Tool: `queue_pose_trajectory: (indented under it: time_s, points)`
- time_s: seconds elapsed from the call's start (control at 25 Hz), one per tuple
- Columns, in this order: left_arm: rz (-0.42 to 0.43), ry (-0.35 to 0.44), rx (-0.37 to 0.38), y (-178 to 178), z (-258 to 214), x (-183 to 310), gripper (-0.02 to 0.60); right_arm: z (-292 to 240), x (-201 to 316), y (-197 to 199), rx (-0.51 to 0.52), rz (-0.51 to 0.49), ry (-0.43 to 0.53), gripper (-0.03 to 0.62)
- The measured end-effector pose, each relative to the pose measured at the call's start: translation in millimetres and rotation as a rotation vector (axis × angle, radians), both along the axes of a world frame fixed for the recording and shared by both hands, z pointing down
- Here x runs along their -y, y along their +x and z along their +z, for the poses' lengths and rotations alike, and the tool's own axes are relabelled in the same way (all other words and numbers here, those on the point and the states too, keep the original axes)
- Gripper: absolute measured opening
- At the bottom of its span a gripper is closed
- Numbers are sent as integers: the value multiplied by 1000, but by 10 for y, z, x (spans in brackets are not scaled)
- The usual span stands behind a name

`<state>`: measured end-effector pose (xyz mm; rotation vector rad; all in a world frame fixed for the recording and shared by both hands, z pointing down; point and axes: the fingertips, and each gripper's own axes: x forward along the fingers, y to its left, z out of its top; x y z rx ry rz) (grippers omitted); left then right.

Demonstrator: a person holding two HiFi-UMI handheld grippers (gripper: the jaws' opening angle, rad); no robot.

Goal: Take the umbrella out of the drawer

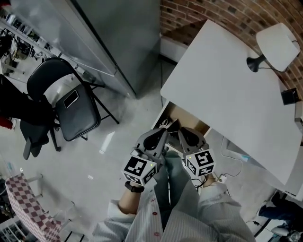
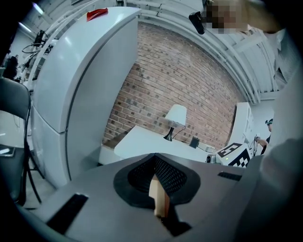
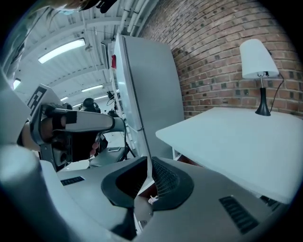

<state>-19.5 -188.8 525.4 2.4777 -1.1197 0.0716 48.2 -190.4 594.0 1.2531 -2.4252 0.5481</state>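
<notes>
Pale striped sleeves (image 1: 189, 222) fill the bottom of the head view, where a person holds two grippers side by side, each carrying a marker cube (image 1: 139, 169). The left gripper (image 1: 165, 130) and the right gripper (image 1: 179, 128) both point at an open drawer (image 1: 191, 123) under the near edge of a white table (image 1: 222, 90), their tips close together over the drawer's left end.

Each gripper's own view shows its black ribbed pads pressed together at the tip with nothing pinched between them. Only a sliver of the drawer's pale wood shows through the slit behind the tips.

The umbrella cannot be picked out for certain. A dark shape (image 1: 163, 124) with pale marks lies at the left end of the drawer, just beyond the gripper tips and partly hidden by them. The rest of the drawer shows bare wood.

On the far side of the table stands a white-shaded lamp (image 1: 277, 47) on a black stem, with a small black adapter (image 1: 289, 96) near it. A brick wall (image 1: 236, 12) runs behind the table. A tall grey fridge (image 1: 123, 38) stands to the table's left, and a black folding chair (image 1: 66, 101) sits on the pale floor (image 1: 118, 142) well apart from the drawer.
</notes>
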Motion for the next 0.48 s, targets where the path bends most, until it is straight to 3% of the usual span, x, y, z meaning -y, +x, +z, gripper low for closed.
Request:
queue_pose_trajectory:
  time_s: [0.48]
  points:
    - [20,-61,4,172,802,15,9,847,23,74,-23,-10,-59,40]
